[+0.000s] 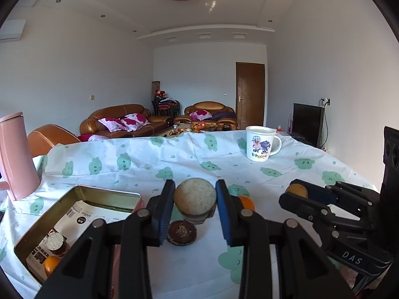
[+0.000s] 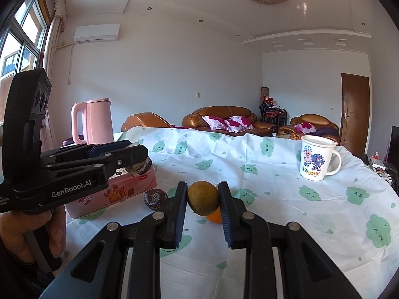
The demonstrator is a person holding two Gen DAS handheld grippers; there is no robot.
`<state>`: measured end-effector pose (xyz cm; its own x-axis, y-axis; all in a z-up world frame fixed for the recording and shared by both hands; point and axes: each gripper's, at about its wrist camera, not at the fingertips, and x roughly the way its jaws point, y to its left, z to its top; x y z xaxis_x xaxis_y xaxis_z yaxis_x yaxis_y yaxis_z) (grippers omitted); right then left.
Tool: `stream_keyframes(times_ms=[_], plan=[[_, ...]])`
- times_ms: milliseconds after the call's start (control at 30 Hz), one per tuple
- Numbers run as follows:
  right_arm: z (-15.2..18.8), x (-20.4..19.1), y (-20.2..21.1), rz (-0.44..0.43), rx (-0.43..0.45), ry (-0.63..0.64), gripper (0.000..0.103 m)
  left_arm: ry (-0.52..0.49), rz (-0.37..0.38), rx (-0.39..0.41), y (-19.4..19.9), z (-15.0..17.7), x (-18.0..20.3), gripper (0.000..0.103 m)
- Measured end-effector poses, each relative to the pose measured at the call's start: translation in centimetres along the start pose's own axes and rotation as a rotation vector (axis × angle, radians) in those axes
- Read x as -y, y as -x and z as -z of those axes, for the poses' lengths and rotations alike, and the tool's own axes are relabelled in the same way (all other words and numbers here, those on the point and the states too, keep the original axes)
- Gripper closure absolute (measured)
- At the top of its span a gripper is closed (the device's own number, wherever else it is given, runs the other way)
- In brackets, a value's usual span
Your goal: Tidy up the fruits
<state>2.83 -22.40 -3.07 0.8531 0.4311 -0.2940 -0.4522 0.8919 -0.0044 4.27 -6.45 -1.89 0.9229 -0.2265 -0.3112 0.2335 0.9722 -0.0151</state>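
Both claws were loaded: my left gripper [image 1: 195, 199] clenched a pale, speckled round fruit [image 1: 195, 196], lifted clear for the open metal tin [image 1: 82, 194]; my right gripper [image 2: 203, 198] pinched a greenish-brown round fruit [image 2: 203, 197].

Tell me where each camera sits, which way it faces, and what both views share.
Left wrist: on the left gripper, looking across the table past its held pale round fruit; right gripper shows at right.
Right wrist: on the right gripper, clamping a brownish-green fruit; left gripper shows at left.
Shared: mug, pink tin.
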Motion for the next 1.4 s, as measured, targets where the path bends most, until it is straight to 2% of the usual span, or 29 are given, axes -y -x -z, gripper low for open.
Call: stream_keyframes(times_ms=[233,500,800,1033,1400], plan=[[-1.4,-2.1,-0.7,-0.034,-0.008,0.046,0.076,0.01,-0.021,-0.003,1.0,-0.1,-1.3,0.068],[-3.4,-5.2,-2.3,-0.099,-0.019,0.08,0.076,0.045,-0.08,-0.02,2.2,0.1,-4.3,0.068],[-5.9,-10.0,-5.1,-0.21,-0.04,0.121,0.076,0.122,-0.196,-0.047,4.2,0.0,-11.3,0.068],[-6.2,-14.7,-8.2,-0.288,-0.083,0.17,0.076,0.187,-0.278,-0.102,5.1,1.3,-16.5,0.068],[-4.5,-20.0,-12.5,-0.364,-0.221,0.242,0.076,0.225,-0.27,-0.195,4.4,3.4,-19.0,0.068]])
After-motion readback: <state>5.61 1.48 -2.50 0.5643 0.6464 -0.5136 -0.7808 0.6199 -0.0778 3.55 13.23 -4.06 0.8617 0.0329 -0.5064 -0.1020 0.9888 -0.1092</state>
